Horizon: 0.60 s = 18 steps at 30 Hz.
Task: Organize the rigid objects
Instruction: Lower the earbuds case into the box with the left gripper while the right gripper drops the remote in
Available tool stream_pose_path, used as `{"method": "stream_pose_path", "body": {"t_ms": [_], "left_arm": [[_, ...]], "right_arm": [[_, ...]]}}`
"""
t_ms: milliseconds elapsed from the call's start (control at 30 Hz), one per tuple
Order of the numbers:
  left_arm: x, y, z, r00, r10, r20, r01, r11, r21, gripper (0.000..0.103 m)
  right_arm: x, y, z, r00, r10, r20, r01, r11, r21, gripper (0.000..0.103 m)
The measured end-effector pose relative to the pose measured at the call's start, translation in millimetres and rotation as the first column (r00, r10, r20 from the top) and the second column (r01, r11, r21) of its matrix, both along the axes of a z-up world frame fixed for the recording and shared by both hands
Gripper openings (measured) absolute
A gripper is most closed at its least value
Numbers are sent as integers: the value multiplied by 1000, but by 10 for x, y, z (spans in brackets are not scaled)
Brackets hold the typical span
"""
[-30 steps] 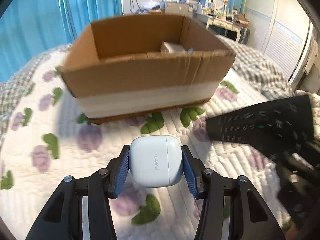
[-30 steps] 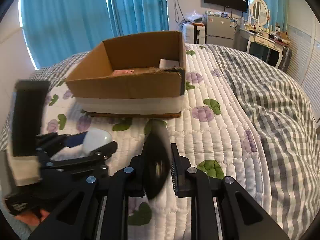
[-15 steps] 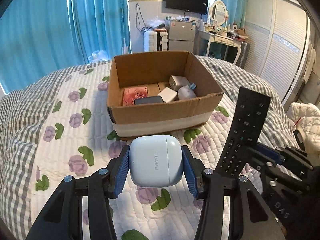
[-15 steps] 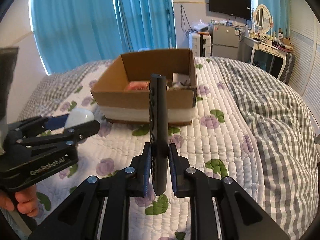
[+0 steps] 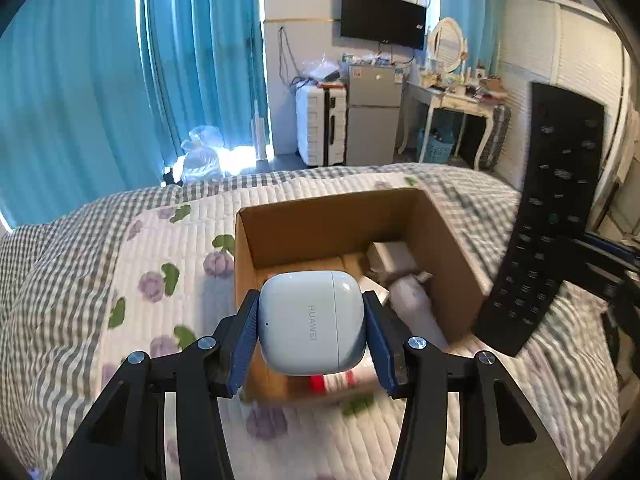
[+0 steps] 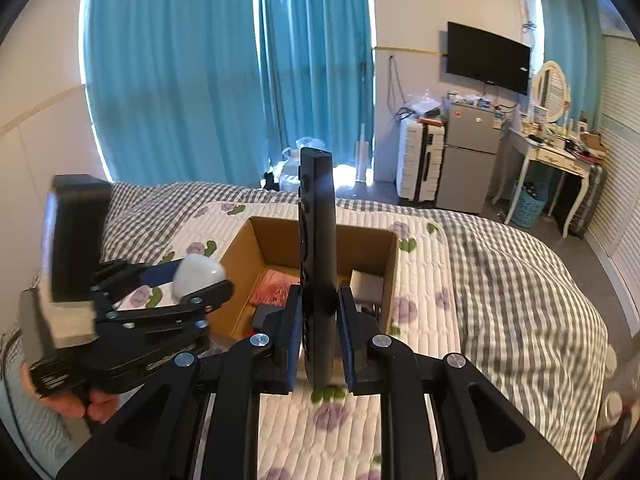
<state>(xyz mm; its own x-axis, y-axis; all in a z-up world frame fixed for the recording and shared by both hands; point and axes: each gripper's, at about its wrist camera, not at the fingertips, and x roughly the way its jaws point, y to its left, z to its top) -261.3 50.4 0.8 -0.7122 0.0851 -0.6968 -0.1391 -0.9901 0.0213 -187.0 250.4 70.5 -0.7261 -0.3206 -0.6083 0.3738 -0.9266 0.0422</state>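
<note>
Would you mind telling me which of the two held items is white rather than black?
The earbud case, marked HUAWEI, clamped in the left tongs. The right tongs hold the long black remote, standing upright above the cardboard box.

A big bed (image 6: 500,264) fills the room. It has a white quilt (image 5: 168,272) with purple flowers and green leaves, and a gray checked blanket (image 6: 520,280) lies next to it. Long blue curtains (image 6: 224,72) hang at the window, and light shines in at the bottom. A black TV (image 6: 489,57) is up on the wall. Under it stands a small gray fridge (image 6: 470,160), with a white suitcase (image 6: 420,162) just beside it. Near the fridge is a white dressing table (image 6: 556,156) with a round mirror (image 6: 554,84) on top and lots of little things on it. A blue basket (image 6: 530,208) sits under that table. A clear plastic bag (image 5: 200,156) lies on the floor by the curtains.
</note>
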Motion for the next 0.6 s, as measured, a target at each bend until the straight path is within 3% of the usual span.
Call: {"method": "stream_pose_path", "body": {"t_ms": [200,400,500,600], "left_arm": [[-514,54,-353,999,12,44,-10,999,-41,51],[-628,56,-516,998,23,55,-20,999,-44,53],[-587,24,-483,999,21,24,-20,999,-30,69],[-524,16,-407,1000,6,3,-6,1000,-30,71]], "right_arm": [[-391,-89,-222,999,21,29,-22,999,42,16],[-578,-114,-517,997,43,68,-46,998,45,16],[-616,-105,-595,995,50,82,-53,998,44,16],[-626,-115,-613,995,45,89,-49,997,52,16]]}}
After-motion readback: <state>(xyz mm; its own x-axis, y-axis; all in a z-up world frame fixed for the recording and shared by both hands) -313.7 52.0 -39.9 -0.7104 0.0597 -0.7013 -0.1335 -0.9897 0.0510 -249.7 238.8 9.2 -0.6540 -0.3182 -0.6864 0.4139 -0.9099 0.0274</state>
